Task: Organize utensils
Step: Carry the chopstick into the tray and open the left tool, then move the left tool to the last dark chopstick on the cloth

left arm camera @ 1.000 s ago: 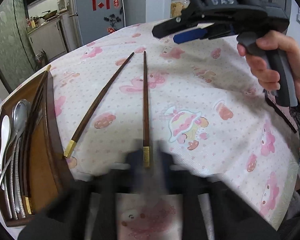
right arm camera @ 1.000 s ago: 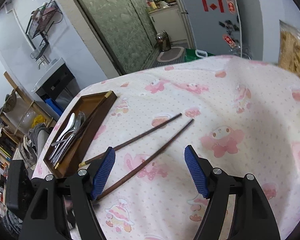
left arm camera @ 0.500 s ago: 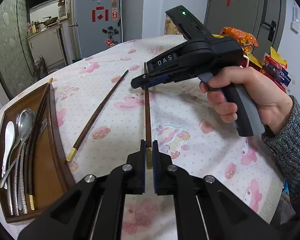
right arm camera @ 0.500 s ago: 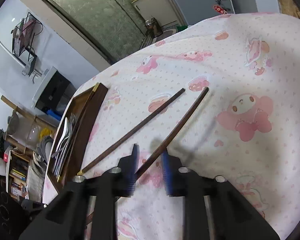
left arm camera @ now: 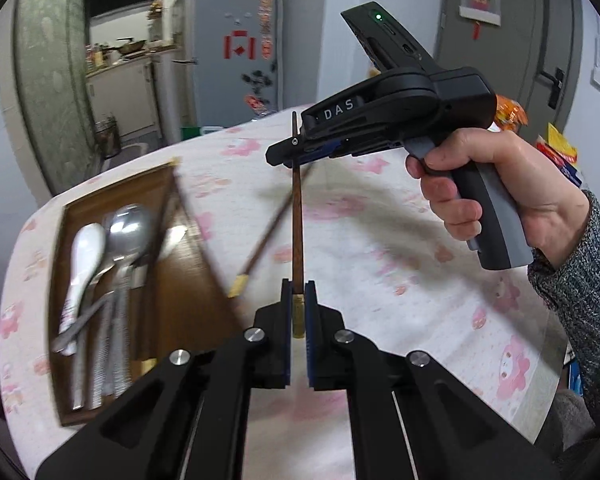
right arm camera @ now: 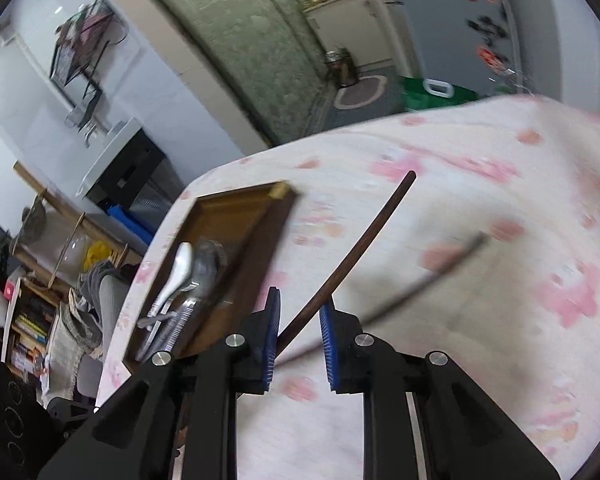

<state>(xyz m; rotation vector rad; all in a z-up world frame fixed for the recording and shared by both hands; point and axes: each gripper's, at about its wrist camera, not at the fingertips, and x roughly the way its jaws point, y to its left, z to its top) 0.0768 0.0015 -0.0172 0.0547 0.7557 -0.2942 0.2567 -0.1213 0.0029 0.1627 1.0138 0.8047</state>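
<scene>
Slippage is risked: one chopstick (left arm camera: 298,216), clamped at its gold end by the left gripper (left arm camera: 298,320) and loosely bracketed by the right gripper (right arm camera: 298,330), could be dropped short of the tray (left arm camera: 162,184).

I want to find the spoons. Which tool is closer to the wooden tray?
Left. The left tool grips a chopstick near the wooden tray; the right tool holds its far tip, farther away.

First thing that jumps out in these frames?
One dark chopstick is held at both ends: the left gripper clamps its gold-capped end, and the right gripper brackets its far end above the pink-patterned tablecloth. The second chopstick lies blurred beside it, and the wooden tray of spoons sits at left.
</scene>
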